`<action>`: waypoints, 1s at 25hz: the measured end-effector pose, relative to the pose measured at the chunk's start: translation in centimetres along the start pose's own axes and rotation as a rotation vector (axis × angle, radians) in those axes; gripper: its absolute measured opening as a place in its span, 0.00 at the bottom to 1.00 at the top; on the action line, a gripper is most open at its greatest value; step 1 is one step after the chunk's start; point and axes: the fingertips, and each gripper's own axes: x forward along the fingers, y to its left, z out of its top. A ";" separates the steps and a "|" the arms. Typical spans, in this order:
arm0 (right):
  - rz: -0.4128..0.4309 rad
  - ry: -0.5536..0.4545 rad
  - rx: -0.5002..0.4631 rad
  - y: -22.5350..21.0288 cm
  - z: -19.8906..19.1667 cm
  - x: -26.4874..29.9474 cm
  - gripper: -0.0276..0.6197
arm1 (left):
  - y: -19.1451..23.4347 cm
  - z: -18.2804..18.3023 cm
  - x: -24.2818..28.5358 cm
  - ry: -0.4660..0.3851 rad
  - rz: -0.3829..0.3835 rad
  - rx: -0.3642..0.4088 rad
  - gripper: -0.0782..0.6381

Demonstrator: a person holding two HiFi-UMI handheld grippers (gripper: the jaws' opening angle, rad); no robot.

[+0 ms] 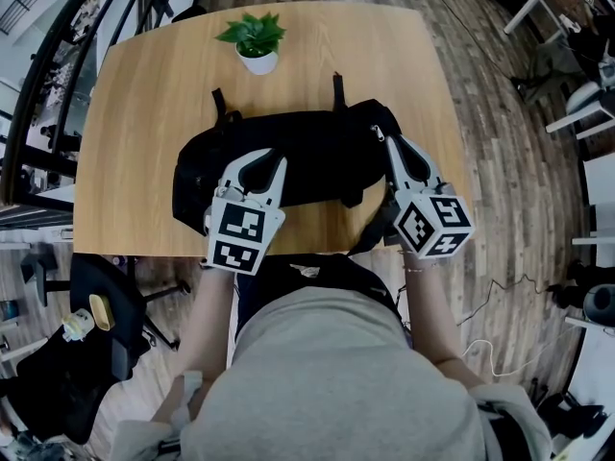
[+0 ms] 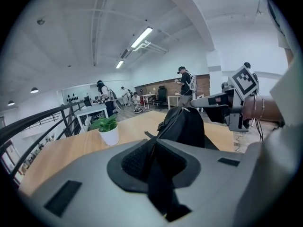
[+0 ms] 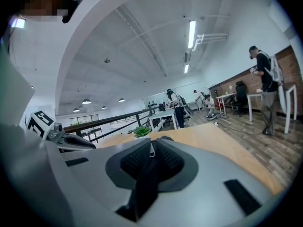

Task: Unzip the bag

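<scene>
Wood-grain table [image 1: 144, 113], pale and round-cornered, bears our slumped black fabric bag [image 1: 317, 152] along its near edge. Our left gripper [image 1: 258, 161] is clenched on a fold of the bag's left part. At the far side stands a leafy plant [image 1: 255, 41] in a white pot. Our right gripper [image 1: 392, 142], at the bag's right end, nips the thin silver zipper pull [image 3: 151, 149] between ribbed pads.

The tabletop [image 1: 135, 113] is smooth, matt pale wood. The bag [image 1: 307, 152] is matt black cloth; its zip pull [image 3: 151, 149] is shiny metal. The left claw [image 1: 255, 155] and right claw [image 1: 388, 138] are matt light-grey plastic with rough black pads [image 2: 135, 161].
</scene>
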 end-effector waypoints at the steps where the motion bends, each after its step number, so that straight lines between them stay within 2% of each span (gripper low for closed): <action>1: -0.002 -0.005 0.002 0.0 0.1 -0.2 0.10 | 0.1 0.1 -0.2 -0.005 0.002 -0.011 0.17; 5: 0.017 -0.026 0.006 0.7 0.9 -0.7 0.14 | 0.4 0.3 -0.9 -0.022 0.014 -0.059 0.23; 8: 0.060 -0.039 0.004 2.3 1.7 -0.7 0.18 | 0.6 0.3 -1.9 -0.034 0.038 -0.124 0.25; 12: 0.160 -0.053 0.001 5.6 2.0 -0.4 0.19 | 1.2 0.4 -3.2 -0.067 0.082 -0.192 0.25; 16: 0.254 -0.013 -0.001 9.0 0.6 0.2 0.18 | 1.5 0.6 -4.4 -0.111 0.116 -0.246 0.25; 19: 0.310 0.023 -0.019 11.0 0.3 0.2 0.18 | 1.5 0.9 -5.2 -0.149 0.107 -0.305 0.24; 22: 0.357 0.039 -0.022 12.6 0.0 -0.1 0.17 | 1.2 1.1 -5.9 -0.182 0.084 -0.366 0.20; 25: 0.373 0.065 -0.039 13.6 -0.6 -0.4 0.12 | 0.8 1.0 -6.4 -0.189 0.053 -0.410 0.18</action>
